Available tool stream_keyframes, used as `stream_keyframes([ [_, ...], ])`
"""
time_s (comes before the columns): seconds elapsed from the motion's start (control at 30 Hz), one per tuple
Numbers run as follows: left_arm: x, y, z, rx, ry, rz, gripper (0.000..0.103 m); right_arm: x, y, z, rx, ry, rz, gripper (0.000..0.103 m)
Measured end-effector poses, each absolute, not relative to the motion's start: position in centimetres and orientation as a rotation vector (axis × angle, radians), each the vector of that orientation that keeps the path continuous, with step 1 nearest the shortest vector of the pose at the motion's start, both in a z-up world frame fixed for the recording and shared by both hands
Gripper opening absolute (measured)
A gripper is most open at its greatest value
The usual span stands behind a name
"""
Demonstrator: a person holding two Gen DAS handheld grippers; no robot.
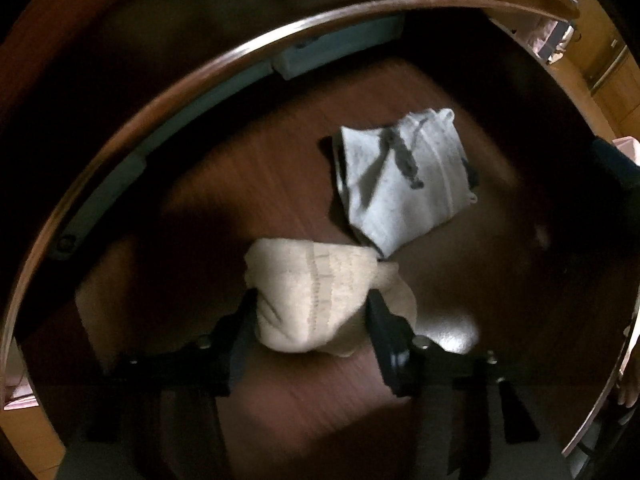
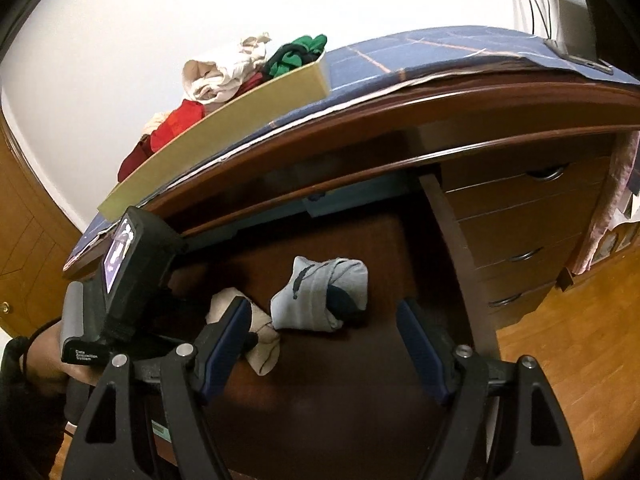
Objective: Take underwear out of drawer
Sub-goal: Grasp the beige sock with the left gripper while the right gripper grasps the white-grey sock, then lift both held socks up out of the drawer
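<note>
The drawer (image 1: 440, 320) is pulled out, with a dark wooden floor. My left gripper (image 1: 312, 304) is inside it, shut on a beige folded underwear (image 1: 312, 288). A light grey folded underwear (image 1: 400, 176) lies on the drawer floor just beyond, touching the beige one at a corner. In the right wrist view the grey piece (image 2: 320, 296) and the beige piece (image 2: 260, 340) both show in the drawer (image 2: 340, 400). My right gripper (image 2: 324, 320) is open and empty, held above the drawer in front of the grey piece. The left gripper's body (image 2: 128, 280) shows at left.
A cardboard box (image 2: 240, 128) of crumpled red, green and beige clothes stands on the desk top, which is covered with a blue cloth (image 2: 420, 60). A stack of closed drawers (image 2: 528, 232) is at right. The desk's front edge (image 1: 200, 68) overhangs the open drawer.
</note>
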State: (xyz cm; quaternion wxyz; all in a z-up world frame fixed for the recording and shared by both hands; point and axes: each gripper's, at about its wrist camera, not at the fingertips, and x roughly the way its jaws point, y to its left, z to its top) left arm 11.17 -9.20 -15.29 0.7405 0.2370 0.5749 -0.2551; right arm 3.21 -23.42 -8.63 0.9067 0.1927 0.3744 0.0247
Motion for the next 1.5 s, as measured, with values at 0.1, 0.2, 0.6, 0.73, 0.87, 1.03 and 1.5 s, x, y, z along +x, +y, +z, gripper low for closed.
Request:
stream_keyframes([
  [0.1, 11.0, -8.9, -14.9, 0.527, 1.245, -0.583, 0.037, 3.8, -23.4, -8.8, 0.416, 0.799, 0.053, 0.077],
  [0.2, 10.7, -8.2, -14.5, 0.506, 1.235, -0.600, 0.033, 4.8, -23.2, -9.0, 0.424, 0.845, 0.051, 0.077],
  [0.6, 7.9, -2.0, -11.5, 0.346, 1.095, -0.563, 0.032, 11.8, -19.8, -11.3, 0.385, 1.102, 0.108, 0.077],
  [0.73, 7.1, -0.2, -10.0, 0.314, 1.022, -0.519, 0.032, 13.6, -19.2, -12.1, 0.352, 1.183, 0.096, 0.077],
  [0.87, 7.0, 1.3, -9.5, 0.244, 1.002, -0.531, 0.032, 14.9, -18.9, -13.7, 0.334, 1.286, 0.069, 0.073],
  [1.03, 6.9, 1.7, -9.3, 0.215, 0.989, -0.534, 0.032, 15.9, -17.7, -14.8, 0.256, 1.369, 0.067, 0.073],
  [1.5, 5.4, 2.7, -8.2, 0.184, 0.964, -0.532, 0.032, 14.4, -17.8, -15.7, 0.222, 1.397, 0.183, 0.009],
])
